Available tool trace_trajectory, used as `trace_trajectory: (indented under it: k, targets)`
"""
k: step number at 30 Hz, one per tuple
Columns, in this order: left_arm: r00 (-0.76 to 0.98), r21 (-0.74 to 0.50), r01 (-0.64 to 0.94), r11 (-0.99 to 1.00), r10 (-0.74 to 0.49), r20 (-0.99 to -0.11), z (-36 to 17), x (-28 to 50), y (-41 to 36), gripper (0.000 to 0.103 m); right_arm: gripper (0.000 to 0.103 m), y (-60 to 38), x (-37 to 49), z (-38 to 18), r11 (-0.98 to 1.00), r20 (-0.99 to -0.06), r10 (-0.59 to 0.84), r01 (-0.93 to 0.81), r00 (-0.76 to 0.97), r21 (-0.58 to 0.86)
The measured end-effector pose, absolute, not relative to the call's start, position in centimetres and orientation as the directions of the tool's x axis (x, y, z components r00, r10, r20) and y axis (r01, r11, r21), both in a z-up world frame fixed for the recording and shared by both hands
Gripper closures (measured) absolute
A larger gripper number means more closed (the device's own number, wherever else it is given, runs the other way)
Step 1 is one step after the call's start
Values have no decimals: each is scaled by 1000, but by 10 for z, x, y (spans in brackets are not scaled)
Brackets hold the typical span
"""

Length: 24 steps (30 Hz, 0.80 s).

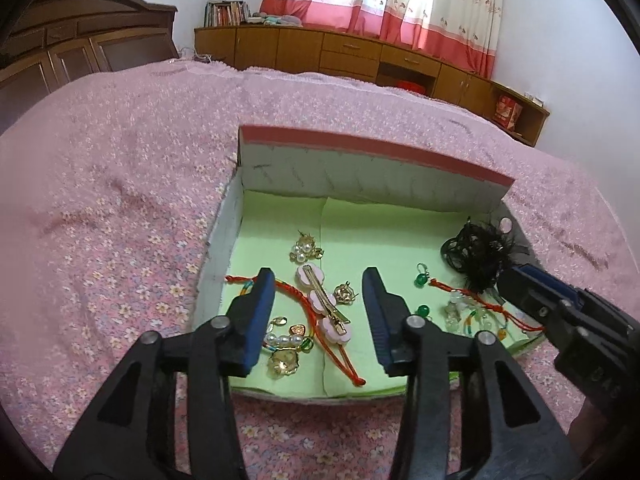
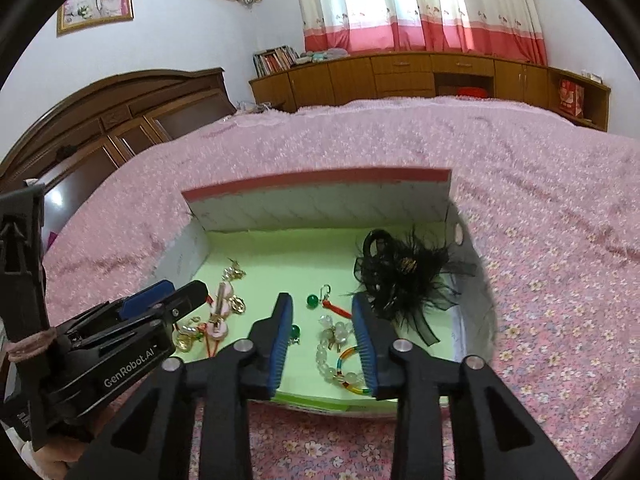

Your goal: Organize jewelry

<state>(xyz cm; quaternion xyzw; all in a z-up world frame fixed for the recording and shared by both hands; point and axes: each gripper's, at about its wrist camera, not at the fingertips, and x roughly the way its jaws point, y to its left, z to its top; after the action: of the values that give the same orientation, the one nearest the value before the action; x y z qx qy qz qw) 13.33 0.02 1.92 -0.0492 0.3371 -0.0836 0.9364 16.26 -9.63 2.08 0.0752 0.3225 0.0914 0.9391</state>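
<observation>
Green-lined box (image 1: 280, 216) sits on the pink floral bed (image 1: 120, 208) — jewelry scattered inside. Left gripper (image 1: 320, 312) hangs jaws apart over the pink flower clip (image 1: 322, 300); right gripper (image 2: 322, 340), also apart, straddles the clear bead bracelet (image 2: 336, 354). Black feather piece (image 2: 404, 276) at 2 o'clock.

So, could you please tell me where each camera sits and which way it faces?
Left wrist: on the left gripper, angled down into the open box over the pink flower hair clip; the right gripper enters at right.
Right wrist: on the right gripper, above the bead bracelet; the left gripper enters at left.
Shared: box, black feather hairpiece, bed, curtains.
</observation>
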Motion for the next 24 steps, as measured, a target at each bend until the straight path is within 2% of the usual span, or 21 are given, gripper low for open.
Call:
trace_trajectory:
  k: [7,15,22,24]
  targets:
    - [780,-129,141,982,-190,-596,37,107,3,56,61,-102,138,42,969,-551,232,-140,802,204]
    - [798,-126,136,983,-184,-574,47,77,8,54,57,-107,99,54,971,-515,225,-145,827,191]
    - [828,-89,131,987,-158,-538,50,51,6,47,45,-106,69,56,980,-479,189,-136,857,143]
    - [834,-75,136,988,-155,-530,50,45,3,46,39,-105,63,54,983,-474,176,-127,863,134]
